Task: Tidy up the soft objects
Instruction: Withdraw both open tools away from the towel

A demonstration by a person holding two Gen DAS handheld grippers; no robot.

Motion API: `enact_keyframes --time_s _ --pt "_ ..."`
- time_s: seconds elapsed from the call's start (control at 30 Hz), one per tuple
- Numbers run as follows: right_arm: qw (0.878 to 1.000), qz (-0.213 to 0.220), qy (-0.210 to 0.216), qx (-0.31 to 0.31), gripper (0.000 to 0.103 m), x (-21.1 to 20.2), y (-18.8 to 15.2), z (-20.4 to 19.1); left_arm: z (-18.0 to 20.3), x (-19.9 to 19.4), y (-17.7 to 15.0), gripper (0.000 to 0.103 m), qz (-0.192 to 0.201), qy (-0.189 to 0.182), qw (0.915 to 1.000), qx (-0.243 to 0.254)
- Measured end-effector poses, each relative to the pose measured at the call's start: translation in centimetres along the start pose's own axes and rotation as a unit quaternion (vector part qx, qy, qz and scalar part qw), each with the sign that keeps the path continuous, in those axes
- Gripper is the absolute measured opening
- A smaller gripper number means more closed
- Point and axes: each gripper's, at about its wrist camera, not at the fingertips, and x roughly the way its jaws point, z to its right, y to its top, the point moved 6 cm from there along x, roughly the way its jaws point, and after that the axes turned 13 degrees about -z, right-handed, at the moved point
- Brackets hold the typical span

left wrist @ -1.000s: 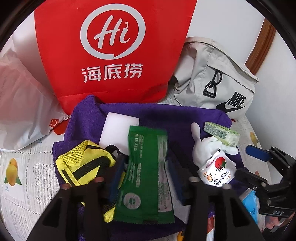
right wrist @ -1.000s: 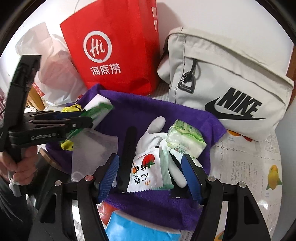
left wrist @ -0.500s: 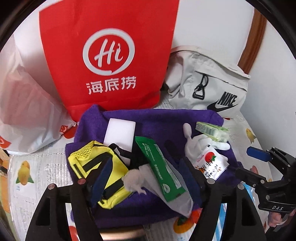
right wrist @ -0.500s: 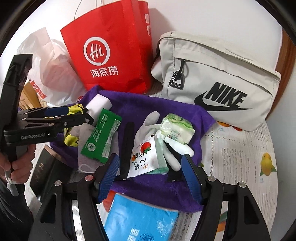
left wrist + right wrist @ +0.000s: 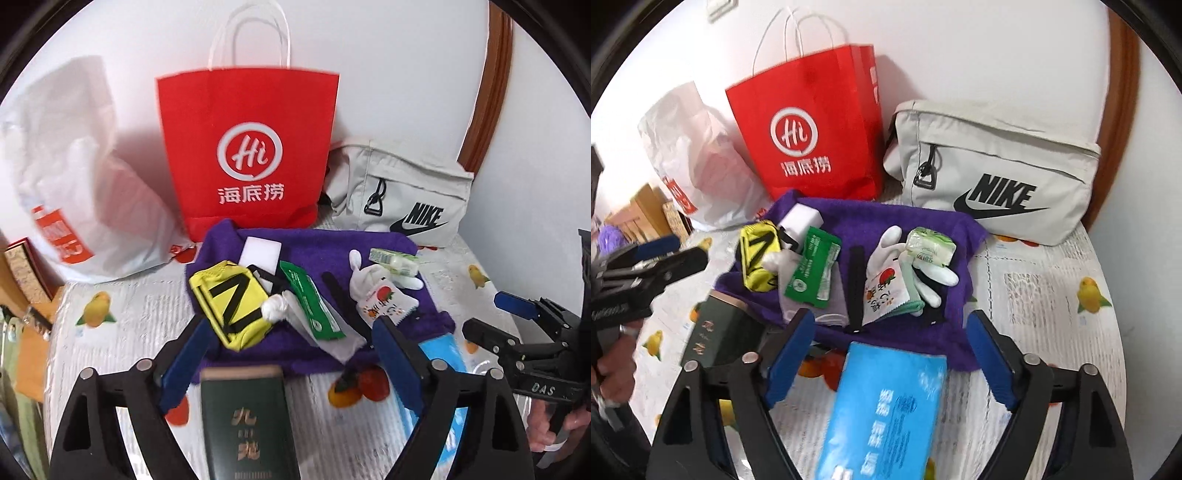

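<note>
Red paper carrier bag (image 5: 251, 155), far, upright against wall. Grey fabric sling bag (image 5: 993, 177), far right. Purple terry towel (image 5: 314, 242), centre of bench (image 5: 1034, 295), bearing the soft goods: yellow mesh pouch (image 5: 231, 302) left, green wipes packet (image 5: 312, 306) middle, white glove (image 5: 886, 247) right. Left tongs (image 5: 288, 354) and right tongs (image 5: 890, 354): jaws just opening, spread, empty, near the towel's near edge.

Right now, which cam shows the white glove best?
Right wrist. The white glove lies near frame centre there, large, fingers spread on the purple towel, partly under the strawberry sachet. The left wrist view shows the same glove smaller, off to the right, with one finger sticking up.
</note>
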Motion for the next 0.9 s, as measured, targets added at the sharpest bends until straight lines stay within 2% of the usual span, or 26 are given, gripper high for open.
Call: enact_keyframes --time_s 0.23,0.47,0.7,0.9 --pt "1.000 0.014 -0.002 0.019 0.094 -4.1 -2.5 -0.6 0.7 -5.9 -4.2 0.099 0.034 0.012 0.9994 -0.003" --pt "0.999 0.035 -0.008 0.035 0.098 -8.9 -6.8 -1.4 1.7 -10.8 -8.6 0.100 0.057 0.023 0.9981 -0.006" --pt "0.998 0.051 -0.016 0.030 0.099 -12.8 -11.6 -3.1 2.8 -14.1 -12.9 0.100 0.070 0.031 0.9970 -0.004" --pt "0.997 0.062 -0.027 0.023 0.099 -14.9 -15.1 -4.1 4.0 -15.3 -16.6 0.100 0.067 0.028 0.9974 0.002"
